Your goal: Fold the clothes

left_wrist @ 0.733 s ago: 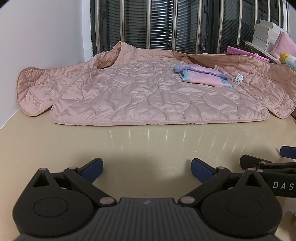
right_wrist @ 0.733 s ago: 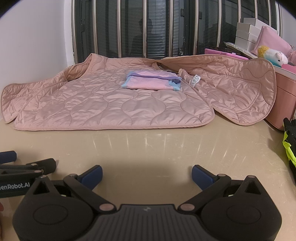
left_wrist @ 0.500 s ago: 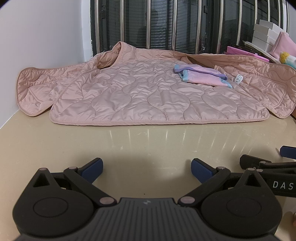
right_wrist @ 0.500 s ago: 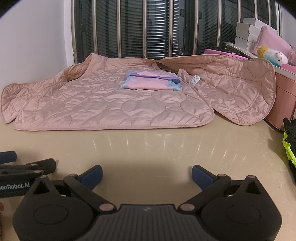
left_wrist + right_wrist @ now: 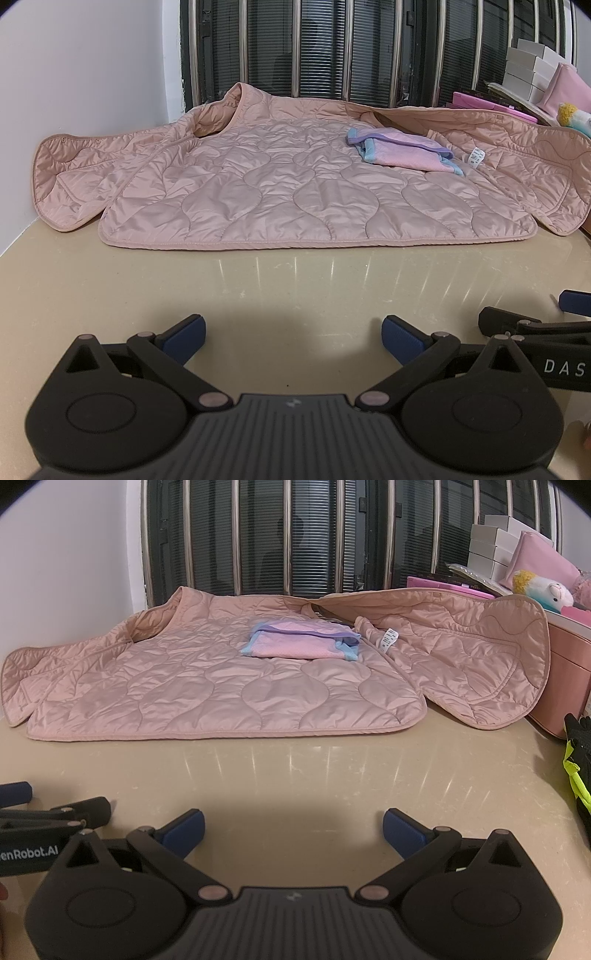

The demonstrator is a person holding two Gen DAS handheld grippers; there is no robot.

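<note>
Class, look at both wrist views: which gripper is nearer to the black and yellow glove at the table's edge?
Right. The right gripper has the black and yellow glove just off its right side. The left gripper sits beyond the right one, farther from it; its view misses the glove.

The jacket [image 5: 295, 192] was pale pink, quilted in wavy stitching; at its two o'clock lay a pink, lilac and blue cloth [image 5: 402, 151]; the desk [image 5: 280, 288] was beige.

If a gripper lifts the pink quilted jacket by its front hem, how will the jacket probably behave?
The pink quilted jacket will probably drape and sag: its side panels already curl and lie in folds. Its shiny fabric suggests it may slide easily on the glossy table. The small folded cloth lying on it would likely slip off.
</note>
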